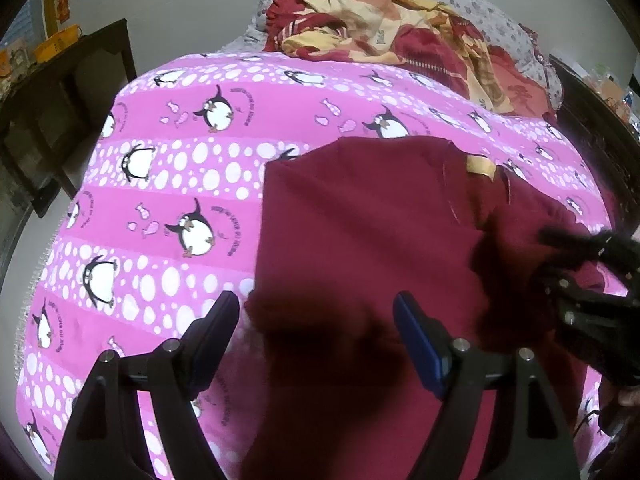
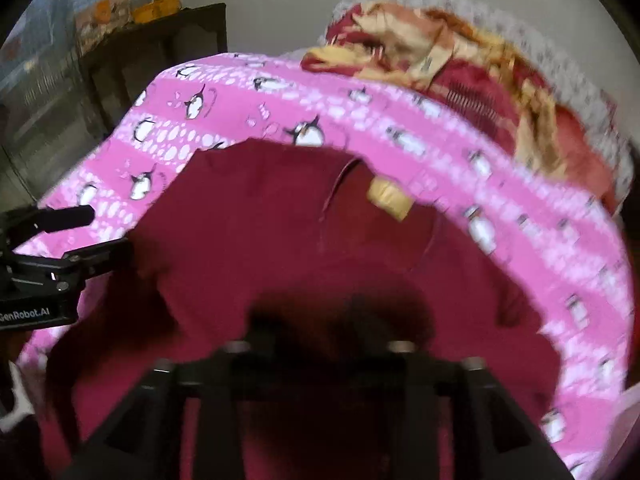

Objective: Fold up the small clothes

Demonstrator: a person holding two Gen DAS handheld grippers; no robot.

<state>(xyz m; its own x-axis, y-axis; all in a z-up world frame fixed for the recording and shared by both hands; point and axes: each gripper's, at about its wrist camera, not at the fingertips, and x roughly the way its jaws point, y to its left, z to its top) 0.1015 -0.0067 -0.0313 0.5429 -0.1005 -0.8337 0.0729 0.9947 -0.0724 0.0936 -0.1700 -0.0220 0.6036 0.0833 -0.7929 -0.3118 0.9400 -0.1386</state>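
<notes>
Here left gripper (image 1: pixel 316 322) hovers, fingers (image 1: pixel 416 332) spread, above maroon garment (image 1: pixel 360 220).

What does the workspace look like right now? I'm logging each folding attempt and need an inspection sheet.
Surface: bed under a pink penguin-print sheet.
Job's things: maroon garment lying on the sheet, a yellow label at its collar.
Clutter: heap of red and cream clothes at the far end.
Grippers: left gripper open above the garment's near edge; right gripper blurred, state unclear.
Cables: nothing seen.
Surroundings: dark wooden furniture beside the bed, pale wall behind.
</notes>
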